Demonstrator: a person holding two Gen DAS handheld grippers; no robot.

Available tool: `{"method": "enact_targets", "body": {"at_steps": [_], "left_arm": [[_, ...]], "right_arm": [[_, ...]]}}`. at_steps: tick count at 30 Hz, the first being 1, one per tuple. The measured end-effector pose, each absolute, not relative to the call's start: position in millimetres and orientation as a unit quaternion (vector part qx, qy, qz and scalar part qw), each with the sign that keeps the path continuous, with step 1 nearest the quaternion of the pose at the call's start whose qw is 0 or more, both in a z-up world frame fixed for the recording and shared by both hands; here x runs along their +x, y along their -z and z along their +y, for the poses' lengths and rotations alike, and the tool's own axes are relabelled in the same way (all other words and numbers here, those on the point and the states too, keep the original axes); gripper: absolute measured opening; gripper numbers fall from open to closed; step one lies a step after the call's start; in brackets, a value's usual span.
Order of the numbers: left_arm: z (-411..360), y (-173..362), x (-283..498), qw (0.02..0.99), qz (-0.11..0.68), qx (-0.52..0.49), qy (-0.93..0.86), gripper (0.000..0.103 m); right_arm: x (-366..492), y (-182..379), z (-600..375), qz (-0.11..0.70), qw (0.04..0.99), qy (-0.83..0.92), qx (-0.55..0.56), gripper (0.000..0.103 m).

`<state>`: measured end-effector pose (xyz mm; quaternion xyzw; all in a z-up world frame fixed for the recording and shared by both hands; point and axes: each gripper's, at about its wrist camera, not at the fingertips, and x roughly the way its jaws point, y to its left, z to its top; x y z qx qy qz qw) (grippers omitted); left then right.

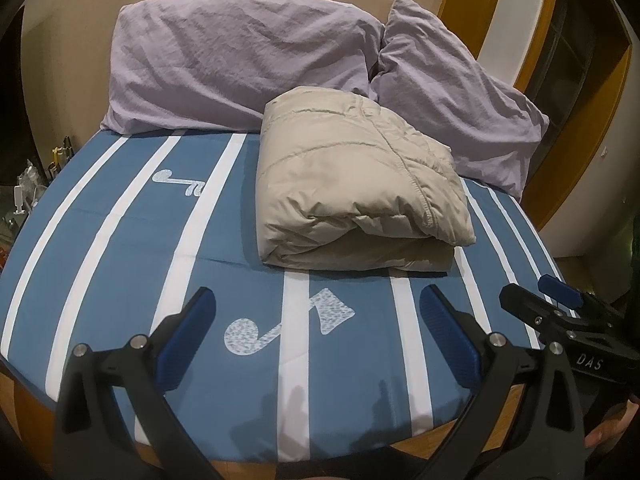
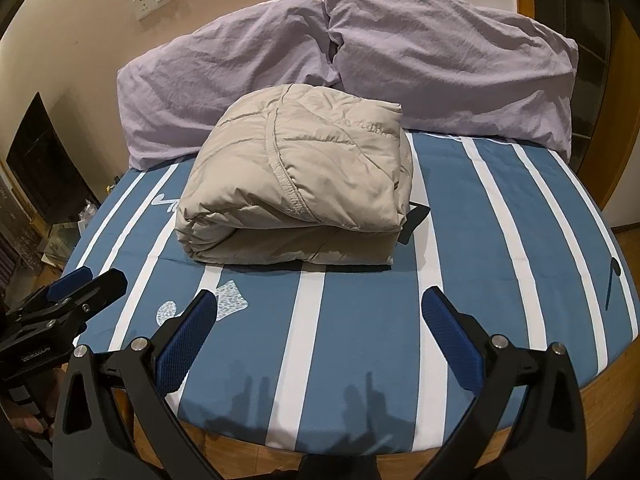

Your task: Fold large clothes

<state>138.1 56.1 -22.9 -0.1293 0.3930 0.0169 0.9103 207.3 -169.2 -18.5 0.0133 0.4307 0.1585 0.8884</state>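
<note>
Bed (image 1: 120,240): blue sheet with white stripes, wooden frame at the near edge.
Pillows (image 1: 240,60): two lilac ones at the head.
Jacket (image 1: 360,184): beige, quilted, folded into a thick bundle mid-bed, its far edge against the pillows.
Left gripper (image 1: 316,320): spread wide, empty (hovering near the bed's edge).
Right gripper (image 2: 320,320): likewise spread, holding nothing.

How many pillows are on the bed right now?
2. The left pillow lies along the head of the bed behind the folded jacket; the right pillow overlaps its right end. None seem hidden.
</note>
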Motion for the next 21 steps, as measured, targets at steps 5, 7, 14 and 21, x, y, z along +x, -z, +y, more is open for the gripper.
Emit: {"method": "enact_targets", "body": {"at_steps": [5, 7, 14, 21], "left_arm": [[56.5, 23.7, 138.6, 0.910, 0.394, -0.129, -0.017, 0.101], [55.7, 24.7, 138.6, 0.910, 0.395, -0.129, -0.017, 0.101], [54.7, 25.5, 139.2, 0.909, 0.396, -0.129, -0.017, 0.101], [53.8, 26.5, 139.2, 0.909, 0.396, -0.128, -0.018, 0.101]], "right_arm": [[207.6, 21.5, -167.2, 0.435, 0.886, -0.158, 0.015, 0.102], [207.7, 21.5, -167.4, 0.435, 0.886, -0.159, 0.014, 0.102], [207.2, 23.2, -166.5, 0.435, 0.886, -0.159, 0.014, 0.102], [207.6, 23.7, -166.0, 0.436, 0.886, -0.159, 0.015, 0.102]]}}
